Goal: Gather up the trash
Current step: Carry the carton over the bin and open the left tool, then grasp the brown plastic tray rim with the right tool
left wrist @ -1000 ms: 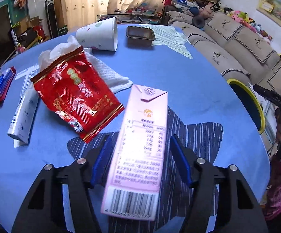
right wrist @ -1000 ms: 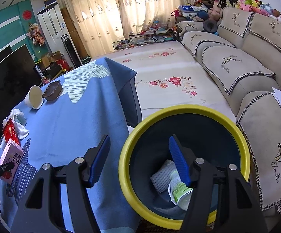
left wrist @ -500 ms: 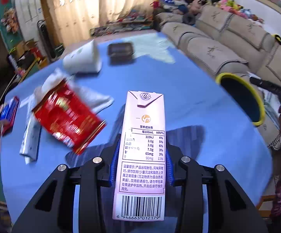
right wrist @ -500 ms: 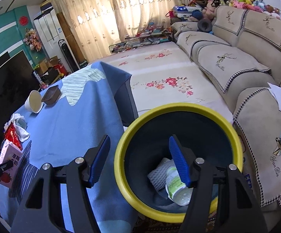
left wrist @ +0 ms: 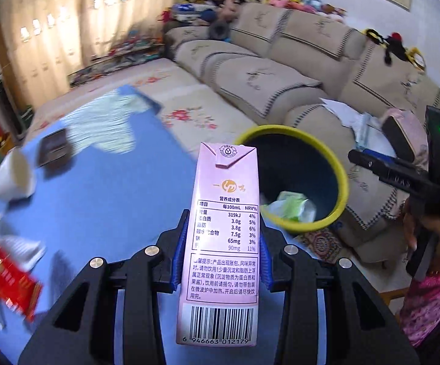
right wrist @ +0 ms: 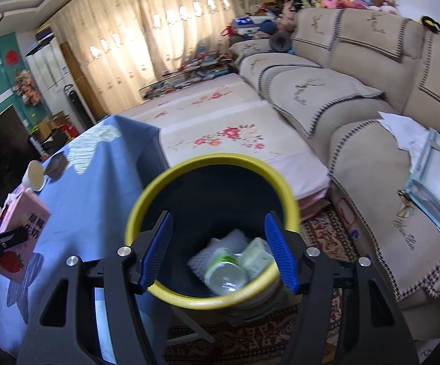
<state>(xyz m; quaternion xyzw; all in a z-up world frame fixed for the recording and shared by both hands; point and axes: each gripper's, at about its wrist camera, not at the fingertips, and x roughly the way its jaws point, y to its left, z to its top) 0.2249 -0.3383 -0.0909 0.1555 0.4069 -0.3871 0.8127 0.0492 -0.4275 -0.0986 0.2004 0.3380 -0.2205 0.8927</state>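
My left gripper [left wrist: 221, 245] is shut on a pink milk carton [left wrist: 224, 243] and holds it in the air above the blue table, pointed toward the yellow-rimmed dark bin [left wrist: 338, 176]. The carton also shows in the right wrist view [right wrist: 22, 228], at the far left. My right gripper [right wrist: 218, 248] is open and empty, hovering over the bin [right wrist: 211, 299], which holds a white foam net, a plastic bottle [right wrist: 226, 275] and a pale wrapper. A red snack wrapper [left wrist: 5, 283], a white tissue and a tipped paper cup [left wrist: 13, 176] lie on the table at left.
The blue tablecloth [left wrist: 107, 200] also carries a small dark tray [left wrist: 53, 149]. The bin stands off the table's right edge on a patterned rug. A beige sofa [right wrist: 356, 97] runs along the right. The right gripper's body shows in the left wrist view [left wrist: 408, 179].
My left gripper closed on the carton, lifted it off the table and swung right toward the bin. My right gripper stayed open and drifted so the bin now sits between its fingers.
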